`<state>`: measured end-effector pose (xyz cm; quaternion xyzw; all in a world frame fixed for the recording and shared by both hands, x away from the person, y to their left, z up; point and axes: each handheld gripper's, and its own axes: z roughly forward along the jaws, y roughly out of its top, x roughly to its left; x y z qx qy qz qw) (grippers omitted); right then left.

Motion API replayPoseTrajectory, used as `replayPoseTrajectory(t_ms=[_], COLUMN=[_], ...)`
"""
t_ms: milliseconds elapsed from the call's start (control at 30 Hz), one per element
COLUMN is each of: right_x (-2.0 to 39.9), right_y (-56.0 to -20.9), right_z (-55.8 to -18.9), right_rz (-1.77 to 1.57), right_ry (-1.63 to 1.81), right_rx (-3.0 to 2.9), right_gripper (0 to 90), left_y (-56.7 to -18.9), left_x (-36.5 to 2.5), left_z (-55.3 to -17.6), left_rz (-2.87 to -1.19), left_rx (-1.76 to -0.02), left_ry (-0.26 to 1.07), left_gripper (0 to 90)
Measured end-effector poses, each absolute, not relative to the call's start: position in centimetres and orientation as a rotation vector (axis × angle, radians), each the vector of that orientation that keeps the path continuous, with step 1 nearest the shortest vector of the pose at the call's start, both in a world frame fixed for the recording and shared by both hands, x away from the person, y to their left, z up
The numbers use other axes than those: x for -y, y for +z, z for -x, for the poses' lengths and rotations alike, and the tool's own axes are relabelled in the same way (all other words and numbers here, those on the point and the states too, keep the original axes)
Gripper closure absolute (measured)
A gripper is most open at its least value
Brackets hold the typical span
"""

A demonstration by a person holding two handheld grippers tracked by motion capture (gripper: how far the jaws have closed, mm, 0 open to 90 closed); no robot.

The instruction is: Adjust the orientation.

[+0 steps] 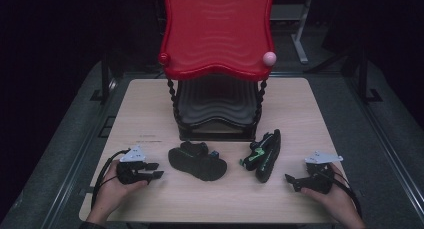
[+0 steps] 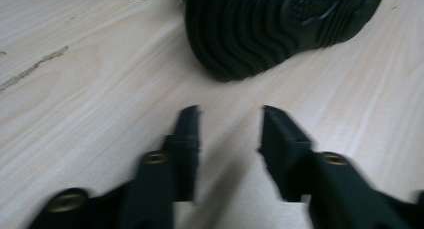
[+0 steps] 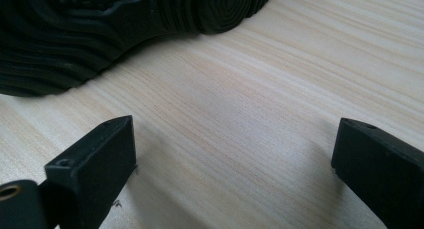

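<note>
Right, I have both tongs resting low on the pale wood-grain bench (image 1: 150,114), one at each near corner, with the two black sandals lying between them. My left tongs (image 1: 156,170) sit in the left hand (image 1: 112,189) and point toward the black ridged-sole sandal lying flat (image 1: 197,161); in the left gripper view the jaws stand partly apart with only bare bench between them, and that sandal's ribbed sole (image 2: 270,29) lies just ahead of the tips, not touching. My right tongs (image 1: 292,181) sit in the right hand (image 1: 337,199) and point toward the black sandal with green trim tipped on its side (image 1: 262,154); in the right gripper view the jaws are spread wide, gripping nothing, and the sandal's grooved sole (image 3: 100,34) lies ahead and off to one side of the left jaw, clear of it. The two sandals lie near each other but apart, just in front of the two-tier stand with a red wavy plastic top tray (image 1: 217,34), a dark lower tray and twisted black posts. A small pink ball (image 1: 269,58) sits at the red tray's right corner
</note>
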<state>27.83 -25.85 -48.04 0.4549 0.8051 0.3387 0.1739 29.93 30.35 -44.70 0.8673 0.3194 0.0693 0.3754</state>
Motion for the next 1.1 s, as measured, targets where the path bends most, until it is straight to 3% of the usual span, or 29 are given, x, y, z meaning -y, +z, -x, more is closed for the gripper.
replayPoseTrajectory(t_ms=[167, 667, 1100], right_x=[25.8, 25.8, 25.8], right_y=[-48.0, -48.0, -48.0], right_z=[-27.8, -27.8, -27.8], right_rz=[-1.29, -1.29, -1.287], right_ry=[0.961, 0.961, 0.962], right_rx=[-2.284, -2.284, -2.285], right_gripper=[3.5, 3.5, 3.5], left_y=[-43.7, -39.5, -37.8], left_x=[-30.2, -28.5, -23.4], left_z=[-29.7, -30.7, -33.7], left_rz=[-2.181, -2.125, -2.136], left_rx=[-0.8, -0.741, -0.674], left_ry=[0.14, 0.124, 0.05], left_gripper=[89.9, 90.0, 90.0])
